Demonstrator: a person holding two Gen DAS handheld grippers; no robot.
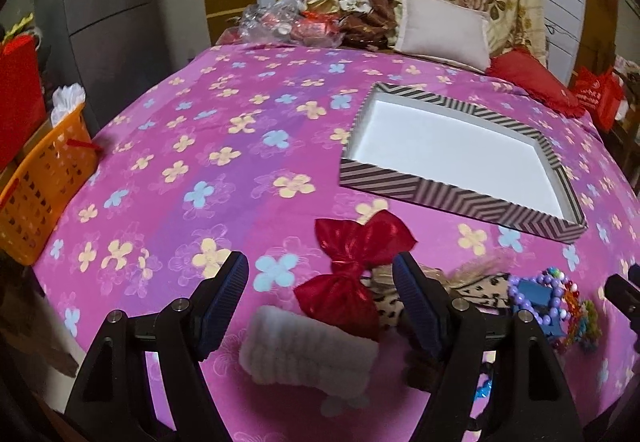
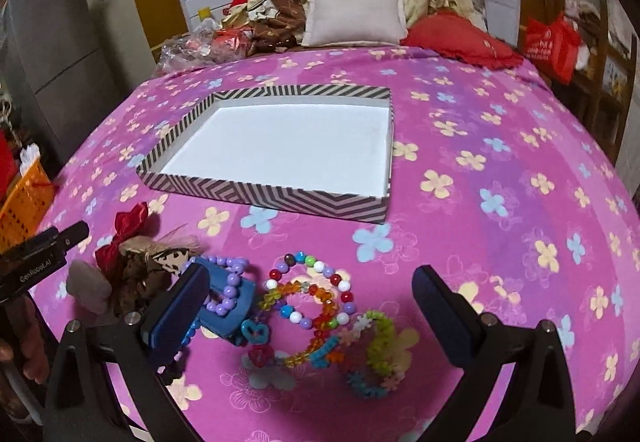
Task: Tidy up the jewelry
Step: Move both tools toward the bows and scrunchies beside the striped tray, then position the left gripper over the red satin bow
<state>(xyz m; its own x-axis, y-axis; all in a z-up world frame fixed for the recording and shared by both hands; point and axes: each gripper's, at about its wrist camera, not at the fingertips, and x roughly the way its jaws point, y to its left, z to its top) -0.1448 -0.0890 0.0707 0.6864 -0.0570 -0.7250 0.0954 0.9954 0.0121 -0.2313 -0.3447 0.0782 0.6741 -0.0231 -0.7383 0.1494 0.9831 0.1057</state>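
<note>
Pink flowered bedspread [image 2: 500, 146] covers a bed, with pillows heaped at its far end. On it sits a shallow striped box [image 2: 280, 198], open-topped, its white floor bare and its zigzag walls low. Nearer the cameras than the box lies the jewelry: a purple bead bracelet [image 2: 230, 288] draped over a blue clip [image 2: 224, 316], a ring of mixed coloured beads [image 2: 316, 282] overlapping an orange and red crystal bracelet [image 2: 316, 322], and a green and blue flower bracelet [image 2: 374, 358] just beside them. Left of these are a red bow [image 1: 352, 262], a leopard-print hair piece [image 1: 386, 308] and a white fluffy band [image 1: 308, 356]. The left gripper [image 1: 320, 296] hovers with fingers wide apart over the bow and band. The right gripper [image 2: 310, 316] also has its fingers spread, straddling the bracelets, clamped on nothing. Right of the box the bedspread lies open; an orange basket [image 1: 44, 186] stands off the bed's left edge.
</note>
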